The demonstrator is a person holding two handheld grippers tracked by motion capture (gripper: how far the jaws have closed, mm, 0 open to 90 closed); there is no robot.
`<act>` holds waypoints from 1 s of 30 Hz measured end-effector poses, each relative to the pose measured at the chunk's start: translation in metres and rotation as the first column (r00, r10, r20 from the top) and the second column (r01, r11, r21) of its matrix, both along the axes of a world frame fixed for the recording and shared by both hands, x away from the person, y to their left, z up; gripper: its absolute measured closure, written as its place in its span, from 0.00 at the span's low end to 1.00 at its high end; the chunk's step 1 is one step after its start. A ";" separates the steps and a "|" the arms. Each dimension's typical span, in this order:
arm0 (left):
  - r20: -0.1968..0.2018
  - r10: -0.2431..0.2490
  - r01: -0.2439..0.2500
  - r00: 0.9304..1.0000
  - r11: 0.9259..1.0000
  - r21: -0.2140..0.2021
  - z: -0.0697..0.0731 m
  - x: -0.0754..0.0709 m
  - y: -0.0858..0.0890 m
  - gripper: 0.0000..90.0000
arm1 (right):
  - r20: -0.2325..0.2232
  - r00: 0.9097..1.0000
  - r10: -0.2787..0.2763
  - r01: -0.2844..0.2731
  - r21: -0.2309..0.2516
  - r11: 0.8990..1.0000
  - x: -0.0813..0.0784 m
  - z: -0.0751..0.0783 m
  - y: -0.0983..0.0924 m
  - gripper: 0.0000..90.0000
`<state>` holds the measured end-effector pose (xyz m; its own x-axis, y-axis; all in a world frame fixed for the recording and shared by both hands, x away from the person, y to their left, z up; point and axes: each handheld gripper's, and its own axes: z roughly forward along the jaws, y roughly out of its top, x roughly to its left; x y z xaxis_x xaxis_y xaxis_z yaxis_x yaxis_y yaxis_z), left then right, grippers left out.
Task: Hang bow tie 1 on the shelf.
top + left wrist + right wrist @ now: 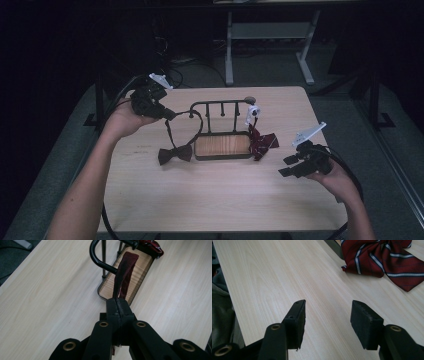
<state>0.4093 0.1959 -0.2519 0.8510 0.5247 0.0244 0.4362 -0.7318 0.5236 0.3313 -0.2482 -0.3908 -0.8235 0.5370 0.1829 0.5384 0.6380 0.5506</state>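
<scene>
Left gripper (167, 114) held up over the table's left rear, jaws pinched tight on the dark red strap (123, 275) of a bow tie, seen close in the left gripper view (117, 305); right gripper (289, 166) low over the table's right front part, jaws wide apart with nothing between them, in its own view (327, 317) just bare wood under the gap; then by size: light wood table (210, 195) takes most of the high view, dark floor and a grey desk frame (270, 45) behind it; black metal rack (222, 131) stands near the table's middle, curved top rail with upright bars, wooden base tray (222, 146) inside a black rim; in the left gripper view the rack's bent end rail (98, 260) sits beside the strap and the tray (140, 267) lies under it; dark bow tie (175, 154) lies flat on the table just left of the tray, its strap running up from it to the left gripper and looping by the rack's left end; red striped bow tie (262, 142) lies at the tray's right end, touching the rim, white and navy stripes clear in the right gripper view (384, 257); its strap goes up to the rack's right end, where a small white clasp (253, 113) hangs; right gripper well apart from the striped tie; person's forearms come in from the bottom, one hand on each gripper
</scene>
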 end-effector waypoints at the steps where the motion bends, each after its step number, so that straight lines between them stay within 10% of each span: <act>1: -0.001 0.002 -0.002 1.000 1.000 0.004 0.000 0.001 0.000 1.00 | 0.001 1.000 0.000 0.000 0.002 1.000 0.000 0.000 0.000 0.51; 30: -0.018 0.072 -0.070 0.997 0.994 0.086 -0.008 0.026 -0.010 1.00 | 0.010 1.000 -0.004 0.004 0.001 1.000 -0.001 0.004 -0.003 0.51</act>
<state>0.4355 0.1863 -0.2599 0.8123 0.5807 0.0538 0.4993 -0.7402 0.4503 0.3304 -0.2515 -0.3872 -0.8231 0.5400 0.1757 0.5355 0.6351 0.5566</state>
